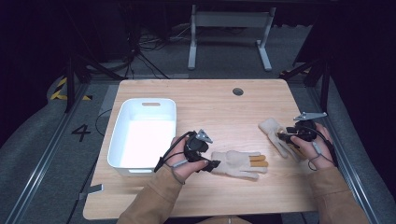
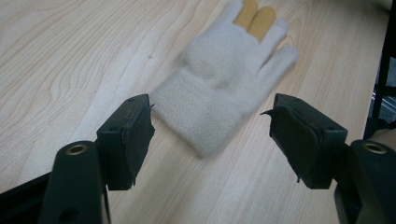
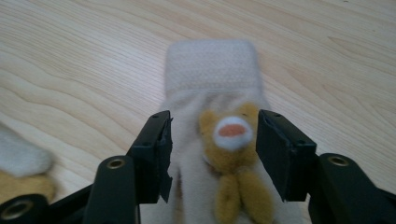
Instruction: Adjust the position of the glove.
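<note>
Left claw (image 1: pixel 211 164): jaws spread wide, holding nothing, low over the counter (image 1: pixel 215 105). In the left gripper view the cuff of the near glove (image 2: pixel 224 86) lies just ahead of the jaws and between their lines, not touching either pad. Glove is cream fleece, lying flat, fingers pointing away from the claw, two tan fingers among them at the far end.

Right claw (image 3: pixel 212 135): jaws partly open, set on either side of the second glove (image 1: pixel 276 134). In the right gripper view a tan bear face (image 3: pixel 229 133) sewn on this glove sits between the pads; the left pad is at the glove's edge, the right pad just beside the bear. Cannot tell if either pad presses the fabric. The ribbed cuff lies beyond the jaws, pointing away.

High view: the two gloves lie apart; a white bin (image 1: pixel 142 135) stands on the counter beyond the left hand (image 1: pixel 180 161), on its outer side
</note>
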Demonstrator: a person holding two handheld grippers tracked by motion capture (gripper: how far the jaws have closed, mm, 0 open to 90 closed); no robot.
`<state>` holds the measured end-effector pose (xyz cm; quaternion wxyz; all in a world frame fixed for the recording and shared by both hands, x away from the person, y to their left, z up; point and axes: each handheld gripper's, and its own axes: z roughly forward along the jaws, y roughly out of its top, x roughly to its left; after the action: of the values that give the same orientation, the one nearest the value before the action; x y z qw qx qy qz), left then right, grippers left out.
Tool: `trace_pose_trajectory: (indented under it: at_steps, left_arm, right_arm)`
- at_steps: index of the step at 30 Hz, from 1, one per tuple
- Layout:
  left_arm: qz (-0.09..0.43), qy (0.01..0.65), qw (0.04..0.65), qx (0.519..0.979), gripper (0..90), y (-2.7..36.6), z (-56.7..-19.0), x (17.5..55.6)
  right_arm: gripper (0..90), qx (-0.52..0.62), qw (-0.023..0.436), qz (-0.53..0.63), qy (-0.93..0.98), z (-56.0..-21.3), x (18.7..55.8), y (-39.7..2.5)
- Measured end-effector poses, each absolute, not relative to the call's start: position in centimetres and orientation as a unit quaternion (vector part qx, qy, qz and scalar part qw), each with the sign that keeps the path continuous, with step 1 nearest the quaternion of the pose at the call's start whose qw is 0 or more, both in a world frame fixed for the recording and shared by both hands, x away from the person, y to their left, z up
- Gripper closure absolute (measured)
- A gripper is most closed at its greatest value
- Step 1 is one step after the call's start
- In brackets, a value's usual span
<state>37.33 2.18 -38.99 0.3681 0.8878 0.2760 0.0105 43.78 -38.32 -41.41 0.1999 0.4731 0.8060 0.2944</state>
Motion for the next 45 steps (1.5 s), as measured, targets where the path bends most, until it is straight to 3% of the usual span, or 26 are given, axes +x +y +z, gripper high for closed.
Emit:
trace_pose_trajectory:
  at_steps: [17, 20, 22, 26, 45]
  left_arm:
    - [0.007, 0.277, 0.364, 0.889, 30.6, 2.2, -39.3, 37.4]
    - [0.007, 0.278, 0.363, 0.889, 30.5, 2.2, -39.3, 37.4]
    - [0.008, 0.277, 0.363, 0.890, 30.5, 2.1, -39.3, 37.4]
    - [0.007, 0.278, 0.363, 0.889, 30.4, 2.1, -39.4, 37.4]
    - [0.006, 0.276, 0.364, 0.889, 30.7, 2.1, -39.3, 37.5]
  right_arm:
    - [44.5, 0.506, 0.187, 0.266, 0.798, -44.0, 44.6, -38.7]
    - [50.4, 0.505, 0.189, 0.265, 0.800, -44.2, 44.7, -38.7]
    - [60.6, 0.516, 0.186, 0.264, 0.793, -44.1, 44.6, -38.9]
    - [66.2, 0.517, 0.183, 0.267, 0.792, -43.8, 44.5, -39.0]
    - [68.6, 0.492, 0.193, 0.288, 0.799, -39.6, 42.8, -38.3]
